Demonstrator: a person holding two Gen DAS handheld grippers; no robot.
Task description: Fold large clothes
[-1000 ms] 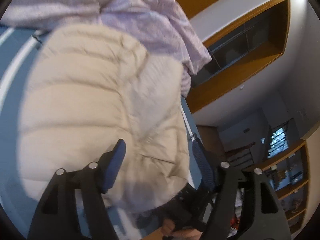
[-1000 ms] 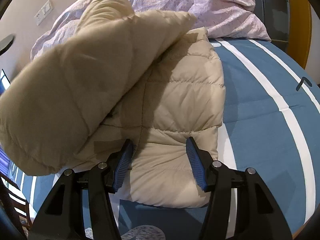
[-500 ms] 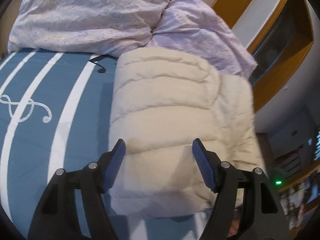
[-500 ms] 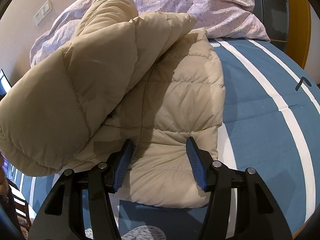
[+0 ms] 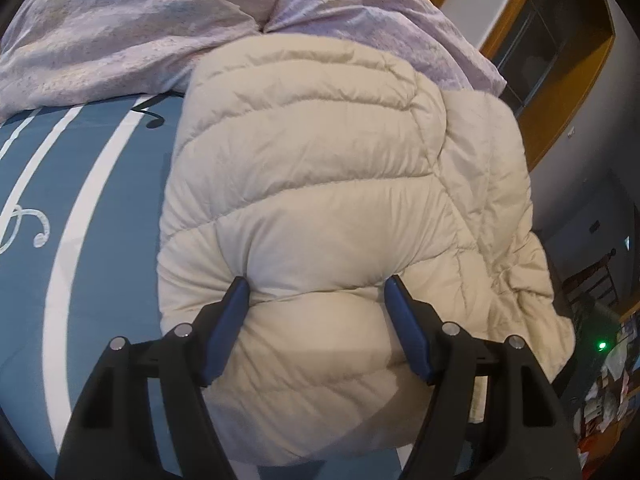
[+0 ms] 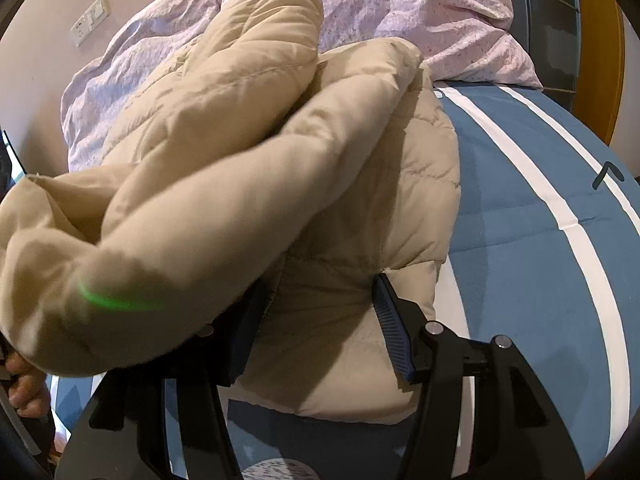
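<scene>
Your left gripper and right gripper both sit wide open, jaws pressing into the puffy jacket; the right grip looks partly hidden.

No readable text, labels, brands or numbers in either view. Only signs: music symbols printed on the blue bedsheet: a white treble clef and a black note in left wrist view.

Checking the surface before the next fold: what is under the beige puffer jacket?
The puffer jacket lies on a blue bedspread with white stripes; whatever sits directly beneath it is covered.
</scene>
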